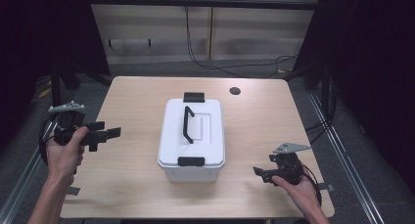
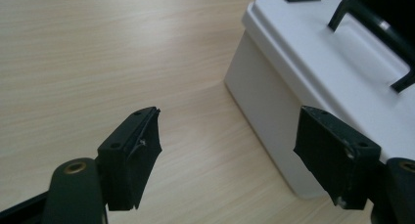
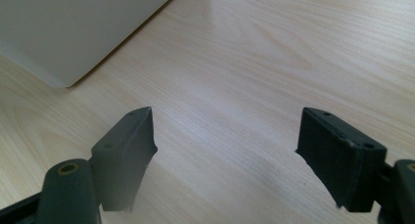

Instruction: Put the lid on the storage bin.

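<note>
A white plastic box (image 1: 192, 136) with a lid, a black carry handle (image 1: 187, 124) and black latches at both ends stands in the middle of the wooden table (image 1: 137, 97). My left gripper (image 1: 108, 132) hovers left of the box, open, jaws pointing at its side. In the left gripper view the box (image 2: 313, 77) lies ahead to the right, beyond the left gripper (image 2: 230, 136). My right gripper (image 1: 258, 172) is low over the table's near right part, open. In the right gripper view the box (image 3: 73, 28) corner sits upper left, and the right gripper (image 3: 225, 131) has only bare wood between its fingers.
A round cable hole (image 1: 235, 91) sits in the tabletop behind the box to the right. Metal frame rails run along both sides of the table. Cables hang and lie on the floor behind the table. Bare wood lies all around the box.
</note>
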Motion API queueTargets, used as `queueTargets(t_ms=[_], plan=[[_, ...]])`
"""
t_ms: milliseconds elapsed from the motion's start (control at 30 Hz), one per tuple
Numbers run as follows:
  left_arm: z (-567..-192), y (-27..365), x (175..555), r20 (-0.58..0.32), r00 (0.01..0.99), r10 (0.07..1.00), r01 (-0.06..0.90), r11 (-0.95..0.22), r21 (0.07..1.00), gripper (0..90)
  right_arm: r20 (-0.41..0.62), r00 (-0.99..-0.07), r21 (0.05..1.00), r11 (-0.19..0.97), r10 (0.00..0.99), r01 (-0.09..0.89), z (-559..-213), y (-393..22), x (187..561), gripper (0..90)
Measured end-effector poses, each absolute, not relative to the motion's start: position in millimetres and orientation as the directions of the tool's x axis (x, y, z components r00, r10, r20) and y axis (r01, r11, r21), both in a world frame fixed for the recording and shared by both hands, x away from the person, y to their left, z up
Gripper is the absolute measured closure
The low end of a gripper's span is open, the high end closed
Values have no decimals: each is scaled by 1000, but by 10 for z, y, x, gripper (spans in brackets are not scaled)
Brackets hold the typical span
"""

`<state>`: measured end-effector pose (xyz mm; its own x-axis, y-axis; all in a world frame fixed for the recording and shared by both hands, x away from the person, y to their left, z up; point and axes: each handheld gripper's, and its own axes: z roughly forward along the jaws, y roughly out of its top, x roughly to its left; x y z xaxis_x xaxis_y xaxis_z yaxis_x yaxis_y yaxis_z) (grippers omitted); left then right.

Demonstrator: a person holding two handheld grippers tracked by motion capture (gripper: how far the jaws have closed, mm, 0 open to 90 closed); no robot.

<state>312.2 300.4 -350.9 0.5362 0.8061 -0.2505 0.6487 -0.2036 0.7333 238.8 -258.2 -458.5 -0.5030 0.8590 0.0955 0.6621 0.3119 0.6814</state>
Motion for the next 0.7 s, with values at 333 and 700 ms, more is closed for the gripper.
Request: queueTargets(t_ms=[333, 700], plan=[[-3806, 3135, 2744, -240, 481, 843, 651, -160, 742, 223, 100, -496, 680, 304, 863, 667, -4582, -2586, 2380, 212], [-4186, 3070, 2427, -226, 491, 842, 651, -181, 737, 208, 96, -498, 688, 304, 862, 659, -4588, -2594, 2385, 211]])
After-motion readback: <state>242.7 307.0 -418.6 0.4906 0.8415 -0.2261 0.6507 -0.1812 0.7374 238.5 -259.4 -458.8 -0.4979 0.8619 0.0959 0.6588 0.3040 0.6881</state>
